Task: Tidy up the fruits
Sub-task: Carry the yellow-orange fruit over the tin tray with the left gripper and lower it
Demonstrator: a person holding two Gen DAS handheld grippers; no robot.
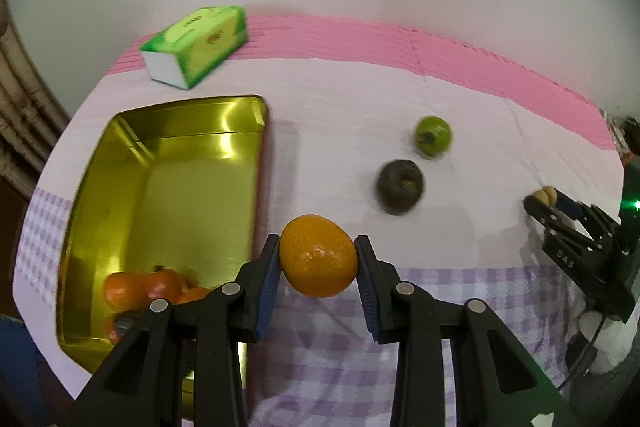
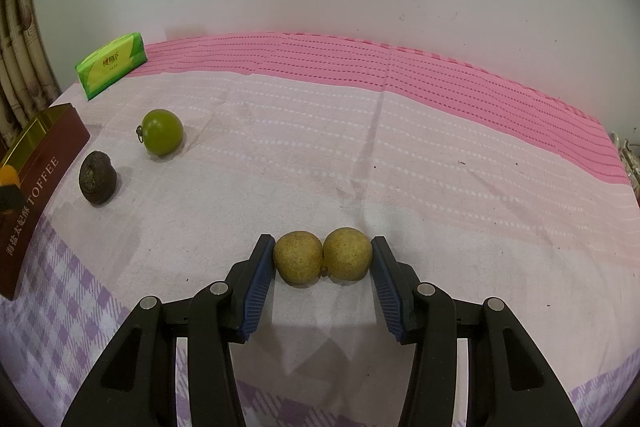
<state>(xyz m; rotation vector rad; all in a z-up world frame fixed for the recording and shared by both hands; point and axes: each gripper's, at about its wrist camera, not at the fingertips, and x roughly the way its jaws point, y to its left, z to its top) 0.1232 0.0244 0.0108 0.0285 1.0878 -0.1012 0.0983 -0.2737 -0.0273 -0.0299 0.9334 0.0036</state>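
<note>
My left gripper is shut on an orange, held above the cloth just right of the gold tin. The tin holds several oranges and a dark fruit at its near end. My right gripper is shut on two joined yellow-brown longans; it also shows at the right edge of the left wrist view. A green fruit and a dark brown fruit lie on the cloth between the tin and the right gripper.
A green tissue pack lies at the back left by the wall. The tin's brown side reads TOFFEE. The table has a pink, white and purple-checked cloth; its right edge drops off.
</note>
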